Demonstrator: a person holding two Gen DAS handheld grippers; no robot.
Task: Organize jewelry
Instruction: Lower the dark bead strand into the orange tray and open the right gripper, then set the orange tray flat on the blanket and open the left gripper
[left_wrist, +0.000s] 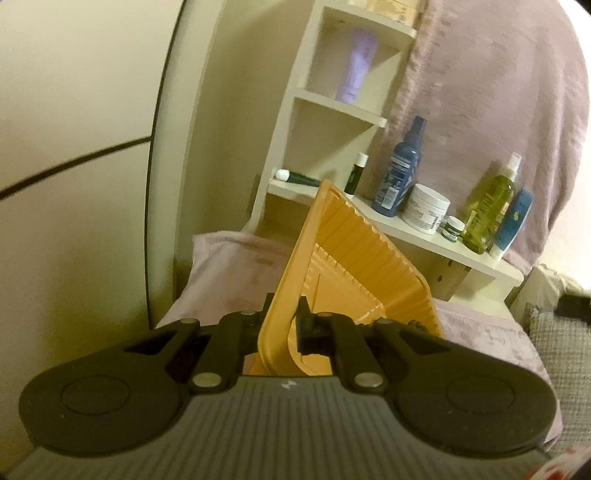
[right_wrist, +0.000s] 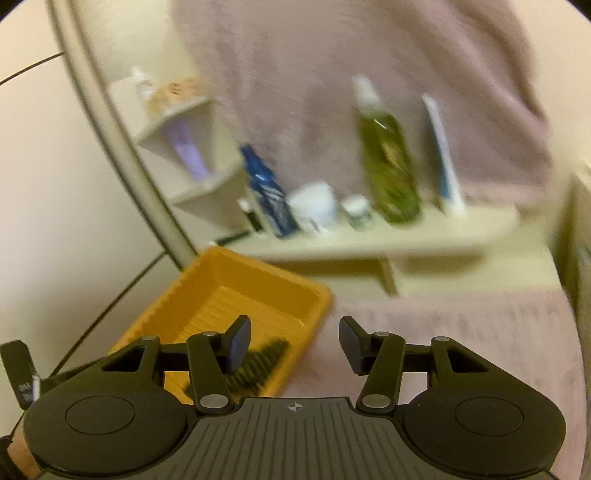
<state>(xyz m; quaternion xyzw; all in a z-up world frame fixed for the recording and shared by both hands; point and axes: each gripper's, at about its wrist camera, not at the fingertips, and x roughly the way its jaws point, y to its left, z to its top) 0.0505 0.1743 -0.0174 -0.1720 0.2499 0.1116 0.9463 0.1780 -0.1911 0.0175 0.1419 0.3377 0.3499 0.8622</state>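
Observation:
An orange ribbed plastic tray (left_wrist: 354, 258) stands tilted up in the left wrist view. My left gripper (left_wrist: 286, 314) is shut on its near rim, one finger inside the tray and one outside. In the right wrist view the same tray (right_wrist: 236, 280) sits at the lower left on the pink cloth. A dark ridged object (right_wrist: 258, 363) lies in its near end, too blurred to name. My right gripper (right_wrist: 295, 339) is open above the tray's right edge and the cloth, with nothing between its fingers.
A white shelf unit (left_wrist: 424, 240) behind the tray carries a blue bottle (left_wrist: 400, 170), a white jar (left_wrist: 424, 208), a green bottle (left_wrist: 491, 206) and a lilac tube (left_wrist: 356, 66). Pink cloth (right_wrist: 461, 332) covers the surface and hangs behind. A cream wall lies to the left.

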